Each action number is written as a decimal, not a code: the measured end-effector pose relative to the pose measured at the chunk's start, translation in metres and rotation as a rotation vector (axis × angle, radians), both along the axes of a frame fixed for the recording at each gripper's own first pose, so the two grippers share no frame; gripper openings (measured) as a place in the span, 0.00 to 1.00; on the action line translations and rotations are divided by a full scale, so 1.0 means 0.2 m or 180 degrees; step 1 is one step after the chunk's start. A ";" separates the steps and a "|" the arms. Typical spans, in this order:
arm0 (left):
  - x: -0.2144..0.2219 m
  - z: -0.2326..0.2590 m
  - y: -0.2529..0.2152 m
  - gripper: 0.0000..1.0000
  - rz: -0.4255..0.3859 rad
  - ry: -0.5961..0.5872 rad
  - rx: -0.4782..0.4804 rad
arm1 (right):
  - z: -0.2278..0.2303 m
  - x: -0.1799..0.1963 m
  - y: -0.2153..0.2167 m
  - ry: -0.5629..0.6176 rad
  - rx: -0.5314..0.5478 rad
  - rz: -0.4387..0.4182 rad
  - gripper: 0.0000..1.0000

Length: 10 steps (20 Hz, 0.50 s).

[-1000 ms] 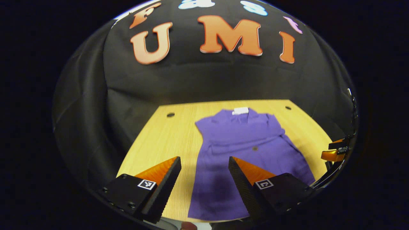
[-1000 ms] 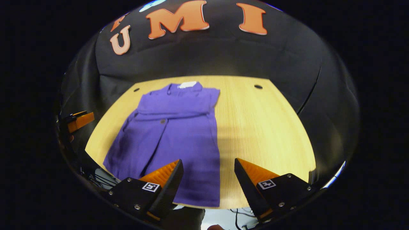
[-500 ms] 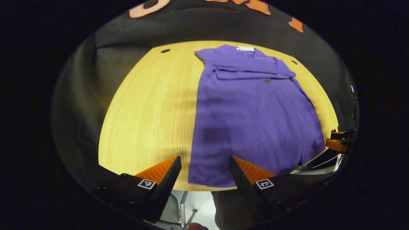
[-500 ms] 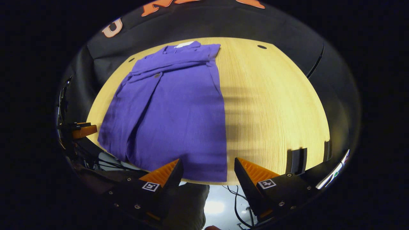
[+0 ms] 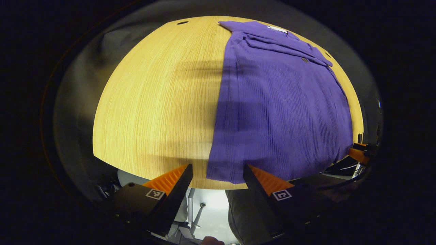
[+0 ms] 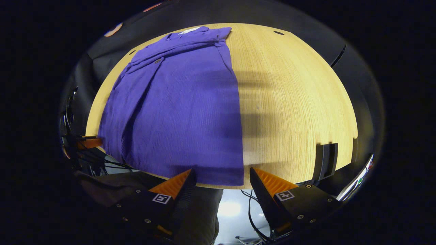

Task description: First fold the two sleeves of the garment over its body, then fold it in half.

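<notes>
A purple garment (image 5: 279, 102) lies flat on the wooden table (image 5: 153, 102), collar at the far end, both sleeves folded across its chest. In the right gripper view the same purple garment (image 6: 184, 102) covers the left part of the table (image 6: 293, 95). My left gripper (image 5: 218, 170) stands open at the near table edge, framing the hem's left corner without touching it. My right gripper (image 6: 223, 173) is open too, straddling the hem's right corner at the near edge. The other gripper (image 6: 89, 142) shows far left in the right gripper view, and another gripper (image 5: 359, 153) far right in the left one.
Small round holes (image 6: 278, 33) sit near the table's far corners. A dark clamp (image 6: 325, 160) grips the table's near right edge. Cables (image 6: 252, 217) and a pale floor show below the near edge. Bare wood lies on either side of the garment.
Both grippers have drawn back toward the near edge and tilted downward, so the hem now sits between their fingers and the booth wall has slid out of sight. The garment has not moved.
</notes>
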<state>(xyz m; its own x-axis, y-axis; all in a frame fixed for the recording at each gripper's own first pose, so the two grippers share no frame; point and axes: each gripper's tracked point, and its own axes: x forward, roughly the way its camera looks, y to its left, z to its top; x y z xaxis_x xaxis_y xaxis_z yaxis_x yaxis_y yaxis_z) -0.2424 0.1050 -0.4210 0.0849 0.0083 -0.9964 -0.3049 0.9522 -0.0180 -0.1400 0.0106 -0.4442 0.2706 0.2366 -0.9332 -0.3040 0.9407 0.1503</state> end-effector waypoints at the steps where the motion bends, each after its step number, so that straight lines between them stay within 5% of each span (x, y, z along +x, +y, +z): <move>1: 0.03 -0.01 0.00 0.97 -0.0038 0.0031 -0.0002 | -0.01 -0.01 -0.01 0.0032 -0.0034 0.0001 0.95; 6: 0.27 -0.08 -0.01 0.92 -0.0147 0.0218 -0.0069 | -0.04 -0.02 -0.04 0.0124 -0.0130 0.0028 0.87; 8: 0.39 -0.12 -0.04 0.77 -0.0076 0.0329 -0.0134 | -0.04 -0.05 -0.02 0.0235 -0.0131 0.0010 0.72; 10: 0.55 -0.16 -0.10 0.48 -0.0012 0.0353 -0.0267 | -0.03 -0.05 0.03 0.0360 -0.0012 -0.0028 0.49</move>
